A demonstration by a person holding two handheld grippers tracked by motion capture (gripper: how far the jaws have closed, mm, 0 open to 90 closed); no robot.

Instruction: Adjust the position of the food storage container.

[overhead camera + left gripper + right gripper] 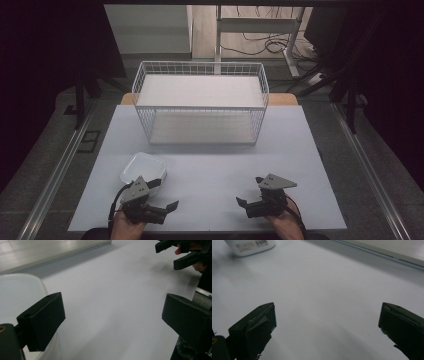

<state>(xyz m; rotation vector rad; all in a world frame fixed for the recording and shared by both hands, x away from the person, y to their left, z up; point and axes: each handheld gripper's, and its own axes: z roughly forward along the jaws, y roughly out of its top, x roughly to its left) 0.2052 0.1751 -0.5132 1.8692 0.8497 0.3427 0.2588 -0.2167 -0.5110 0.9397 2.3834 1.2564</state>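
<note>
Both hands come in from the near edge of the table. The left gripper (pixel 167 206) sits by the near left corner, jaws wide apart. The right gripper (pixel 244 203) sits near the right, jaws wide too, and seems to hold nothing.

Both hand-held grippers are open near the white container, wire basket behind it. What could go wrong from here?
1. The white container sits close beside the left hand-held gripper; a sideways swing could shove it.
2. It looks smooth and light, so pinching its rim might tip it.
3. The wire basket has a raised rim a carried container could clip.
</note>
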